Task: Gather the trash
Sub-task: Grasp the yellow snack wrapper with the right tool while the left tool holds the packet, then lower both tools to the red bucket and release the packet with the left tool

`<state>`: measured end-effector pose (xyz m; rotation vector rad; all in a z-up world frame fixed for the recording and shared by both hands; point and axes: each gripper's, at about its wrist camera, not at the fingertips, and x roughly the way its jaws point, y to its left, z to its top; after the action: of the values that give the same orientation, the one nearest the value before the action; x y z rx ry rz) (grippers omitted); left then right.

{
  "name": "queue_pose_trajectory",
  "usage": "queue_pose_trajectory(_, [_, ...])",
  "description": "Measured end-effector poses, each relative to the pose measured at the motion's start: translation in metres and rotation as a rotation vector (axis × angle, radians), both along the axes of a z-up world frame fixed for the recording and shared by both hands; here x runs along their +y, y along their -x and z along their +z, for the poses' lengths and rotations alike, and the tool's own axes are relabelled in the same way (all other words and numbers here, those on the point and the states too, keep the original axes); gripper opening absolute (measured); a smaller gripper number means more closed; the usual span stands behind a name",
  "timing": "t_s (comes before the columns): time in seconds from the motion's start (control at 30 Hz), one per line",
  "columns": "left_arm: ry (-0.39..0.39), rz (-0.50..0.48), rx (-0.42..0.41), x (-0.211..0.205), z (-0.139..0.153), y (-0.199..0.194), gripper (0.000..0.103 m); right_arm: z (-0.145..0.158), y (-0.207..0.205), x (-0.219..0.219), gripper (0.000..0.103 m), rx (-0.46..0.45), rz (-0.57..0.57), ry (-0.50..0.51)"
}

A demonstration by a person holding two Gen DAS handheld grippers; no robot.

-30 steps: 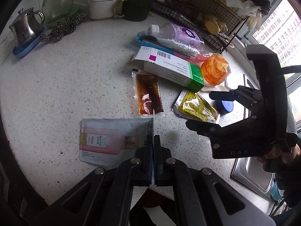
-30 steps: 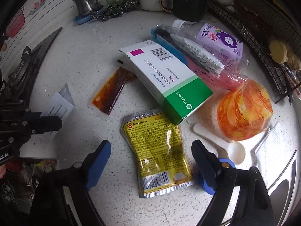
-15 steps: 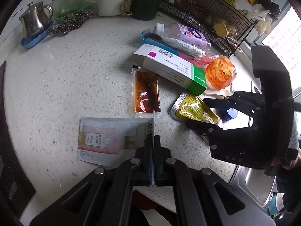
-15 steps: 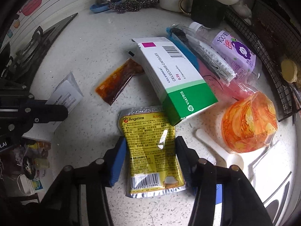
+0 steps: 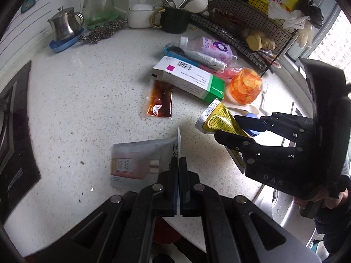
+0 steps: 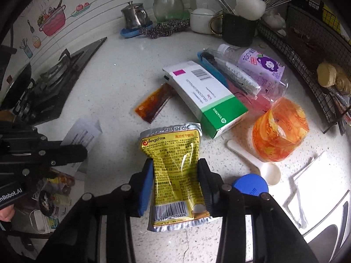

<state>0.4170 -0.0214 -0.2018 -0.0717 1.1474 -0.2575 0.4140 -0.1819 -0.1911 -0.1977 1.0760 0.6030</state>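
My right gripper (image 6: 175,164) holds a yellow foil packet (image 6: 173,153) by its sides. Its jaws are closing, and the blue pads press the packet. In the left wrist view the same gripper (image 5: 228,127) carries the yellow packet (image 5: 217,118) tilted up off the white counter. My left gripper (image 5: 178,162) is shut on the edge of a flat pink and white sachet (image 5: 136,164), which hangs from it just above the counter. From the right wrist view, the left gripper (image 6: 83,151) and its sachet (image 6: 85,131) are at the left.
On the counter (image 5: 87,100) lie a brown sauce sachet (image 6: 153,103), a white and green box (image 6: 206,96), an orange wrapper (image 6: 280,129), a purple-labelled bottle (image 6: 258,65), a white spoon (image 6: 256,164) and a blue cap (image 6: 250,186). A stove (image 6: 43,87) is left, a wire rack (image 5: 241,28) and a sink (image 5: 280,203) right.
The right gripper's jaws have closed from wide open onto the yellow packet and raised it off the counter. Both grippers have drawn back and up; the left one still grips the sachet.
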Motion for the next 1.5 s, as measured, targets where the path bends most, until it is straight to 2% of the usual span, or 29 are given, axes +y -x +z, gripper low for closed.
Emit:
queue_pose_trajectory(0.27, [0.017, 0.03, -0.063, 0.016, 0.044, 0.053, 0.0, 0.049, 0.042, 0.006, 0.037, -0.049, 0.0, -0.032])
queue_pose_trajectory(0.57, [0.026, 0.021, -0.134, 0.051, 0.084, 0.139, 0.0, 0.095, 0.136, 0.037, 0.038, -0.113, -0.052, -0.047])
queue_pose_trajectory(0.73, [0.027, -0.003, -0.149, 0.069, 0.09, 0.186, 0.0, 0.1, 0.191, 0.051, 0.038, -0.134, -0.088, -0.034])
queue_pose_trajectory(0.87, [0.029, -0.018, -0.139, 0.082, 0.084, 0.218, 0.0, 0.094, 0.222, 0.057, 0.038, -0.125, -0.142, -0.032])
queue_pose_trajectory(1.0, [0.043, -0.017, -0.099, 0.093, 0.065, 0.238, 0.0, 0.079, 0.249, 0.065, 0.038, -0.105, -0.18, -0.017])
queue_pose_trajectory(1.17, [0.057, -0.029, -0.024, 0.1, 0.024, 0.257, 0.0, 0.048, 0.27, 0.069, 0.038, -0.055, -0.223, -0.003])
queue_pose_trajectory(1.3, [0.056, -0.036, 0.034, 0.102, -0.024, 0.264, 0.0, 0.003, 0.28, 0.071, 0.038, -0.017, -0.258, 0.019])
queue_pose_trajectory(1.5, [0.069, -0.035, 0.14, 0.104, -0.117, 0.266, 0.0, -0.08, 0.292, 0.076, 0.038, 0.036, -0.271, 0.082])
